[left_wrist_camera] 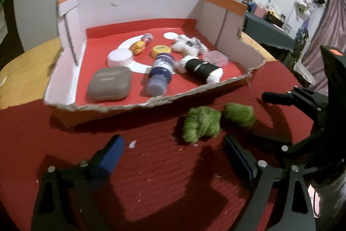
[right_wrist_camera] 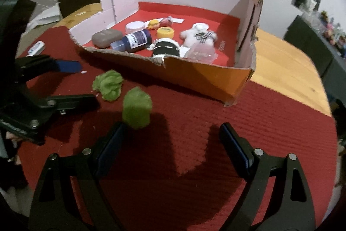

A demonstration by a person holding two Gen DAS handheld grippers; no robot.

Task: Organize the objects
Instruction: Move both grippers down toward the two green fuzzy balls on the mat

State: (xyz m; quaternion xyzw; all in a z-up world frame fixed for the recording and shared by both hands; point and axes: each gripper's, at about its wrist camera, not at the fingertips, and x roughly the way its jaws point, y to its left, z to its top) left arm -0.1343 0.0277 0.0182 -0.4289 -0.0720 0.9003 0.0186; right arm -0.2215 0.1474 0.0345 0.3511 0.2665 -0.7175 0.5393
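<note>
Most items already lie in your torn cardboard box (left_wrist_camera: 216, 84); two fuzzy green lumps (left_wrist_camera: 202, 123) (right_wrist_camera: 136, 110) remain on the red cloth (left_wrist_camera: 151, 166), both your left gripper (left_wrist_camera: 173, 157) and right gripper (right_wrist_camera: 172, 140) gaping empty

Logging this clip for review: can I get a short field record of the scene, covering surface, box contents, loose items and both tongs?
surface: red mat on a wooden table
box: torn cardboard box, open top
in box: grey case, blue bottle, yellow cap, white plush toy
loose on mat: two green fuzzy pieces
left tongs: open, empty
right tongs: open, empty
</note>
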